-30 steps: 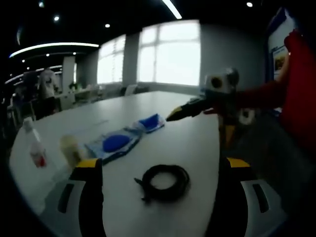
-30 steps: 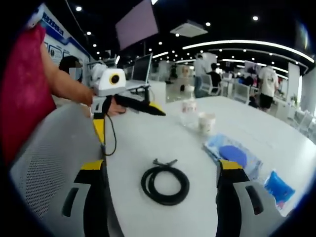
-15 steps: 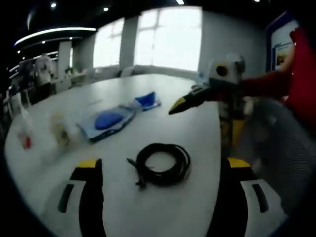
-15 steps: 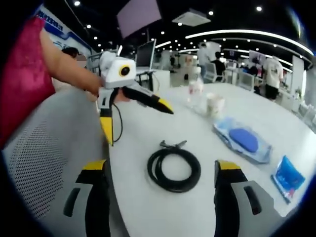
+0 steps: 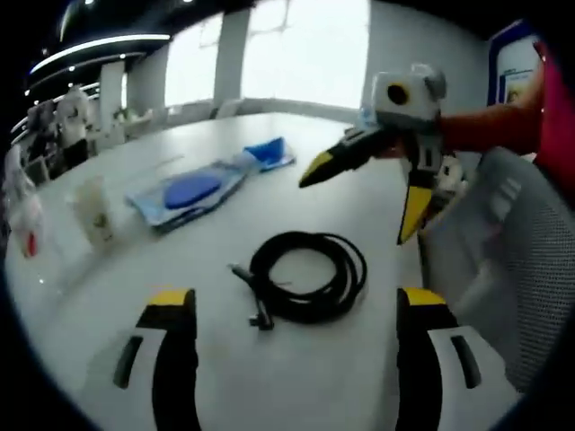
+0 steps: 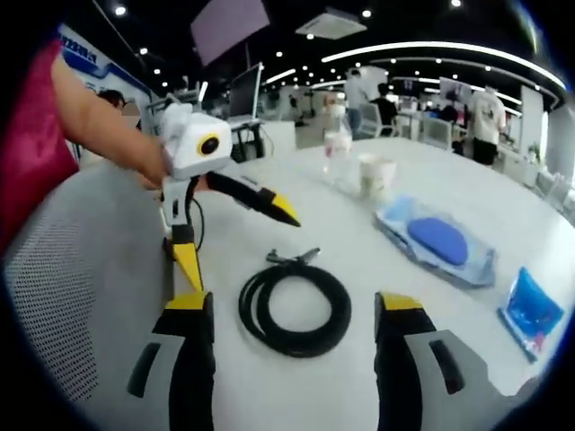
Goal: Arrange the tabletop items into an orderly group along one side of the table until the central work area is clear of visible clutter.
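Squarely at the centre of both views lies a coiled black cable (image 5: 305, 277), flat on the white counter (image 5: 225, 224), its plug end trailing toward the lower left of the left gripper view. I hold the left gripper (image 5: 296, 314) low over it, fingers (image 5: 171, 310) spread wide on either side of the coil and gripping nothing. In the right gripper view the right gripper (image 6: 292, 314) frames the same coil from the opposite side, its fingers (image 6: 193, 310) likewise wide apart and empty.

Beyond the cable, a clear packet with a blue pad (image 5: 187, 191) and a smaller blue packet (image 5: 269, 151) sit in the upper left of the left gripper view. A paper cup (image 5: 93, 210) and a bottle with a red label (image 5: 27, 224) stand at the far left edge. A grey mesh chair (image 6: 81, 269) fills the left of the right gripper view.

My reading: the cable is the next piece to clear from the central area. Both grippers point at one coil from opposing sides, so I risk knocking them together. A pinch on a single loop could also let the coil unravel and drag across the counter.
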A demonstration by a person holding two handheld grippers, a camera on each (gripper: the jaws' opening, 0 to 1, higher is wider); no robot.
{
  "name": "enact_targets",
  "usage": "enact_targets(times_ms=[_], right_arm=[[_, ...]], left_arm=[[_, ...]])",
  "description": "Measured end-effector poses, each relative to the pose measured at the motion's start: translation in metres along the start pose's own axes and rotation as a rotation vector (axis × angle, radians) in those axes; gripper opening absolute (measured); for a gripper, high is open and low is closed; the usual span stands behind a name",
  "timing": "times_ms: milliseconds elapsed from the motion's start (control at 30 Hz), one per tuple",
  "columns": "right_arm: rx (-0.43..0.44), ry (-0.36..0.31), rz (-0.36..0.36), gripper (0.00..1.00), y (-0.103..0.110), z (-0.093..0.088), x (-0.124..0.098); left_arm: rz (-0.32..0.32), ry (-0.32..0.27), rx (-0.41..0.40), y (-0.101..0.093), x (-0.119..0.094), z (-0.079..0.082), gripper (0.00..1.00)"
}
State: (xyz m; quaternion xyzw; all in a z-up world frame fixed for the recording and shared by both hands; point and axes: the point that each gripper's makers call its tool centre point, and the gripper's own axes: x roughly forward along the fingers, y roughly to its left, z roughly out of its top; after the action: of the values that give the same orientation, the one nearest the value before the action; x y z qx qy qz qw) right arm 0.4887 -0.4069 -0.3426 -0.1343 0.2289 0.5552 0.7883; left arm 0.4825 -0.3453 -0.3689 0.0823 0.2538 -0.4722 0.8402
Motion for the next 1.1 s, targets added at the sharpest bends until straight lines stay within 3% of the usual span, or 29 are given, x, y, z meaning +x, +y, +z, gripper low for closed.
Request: enact_targets(times_ms=[333,800,1100], right_arm=[[0.068,0.046,-0.063,0.45,-0.018,-0.015,0.010],[0.081,0.100,-0.093,0.32,-0.028,-0.024,0.024],[0.092,0.126,-0.107,0.30,-0.030,-0.031,0.029]], left_arm=[[0.028,0.008,0.029,0.009,0.008,-0.003,0.72],[0.016,0.027,0.055,0.006,0.013,-0.006,0.62],[0.008,0.036,0.061,0.005,0.014,-0.008,0.56]])
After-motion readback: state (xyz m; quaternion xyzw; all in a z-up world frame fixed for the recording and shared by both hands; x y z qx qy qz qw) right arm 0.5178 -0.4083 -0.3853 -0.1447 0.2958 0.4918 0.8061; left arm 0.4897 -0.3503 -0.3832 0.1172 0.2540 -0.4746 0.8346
